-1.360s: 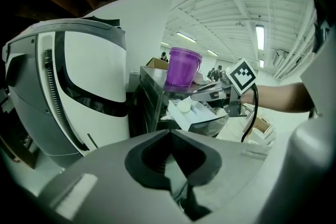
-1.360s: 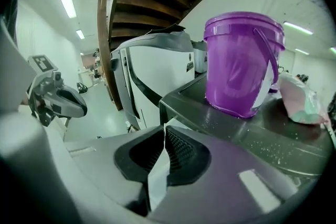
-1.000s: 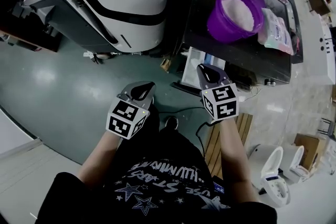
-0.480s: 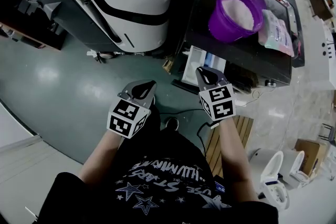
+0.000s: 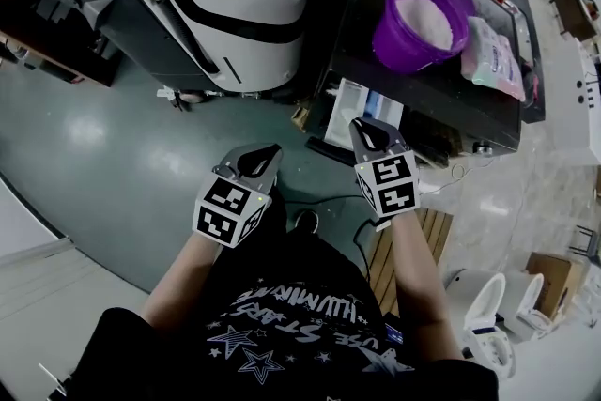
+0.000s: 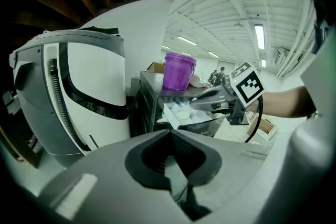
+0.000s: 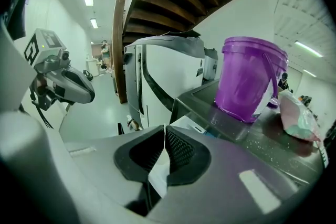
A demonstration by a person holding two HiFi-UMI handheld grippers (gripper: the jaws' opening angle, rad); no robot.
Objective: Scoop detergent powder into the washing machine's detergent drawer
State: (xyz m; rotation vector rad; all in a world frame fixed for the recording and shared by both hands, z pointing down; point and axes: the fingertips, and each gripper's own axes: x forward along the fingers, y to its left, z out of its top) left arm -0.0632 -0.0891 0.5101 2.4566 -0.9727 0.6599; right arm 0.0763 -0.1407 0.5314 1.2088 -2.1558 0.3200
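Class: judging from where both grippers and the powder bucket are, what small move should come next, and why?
Probably open the right gripper and lift it toward the purple bucket. It and the left gripper are shut and empty, the drawer already stands pulled out, and the white powder sits in the bucket.

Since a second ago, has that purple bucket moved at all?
No. The purple bucket stands where it did on the dark washer top, beside the white bag.

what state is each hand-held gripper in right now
Left hand-held gripper: closed, holding nothing.
Right hand-held gripper: closed, holding nothing.
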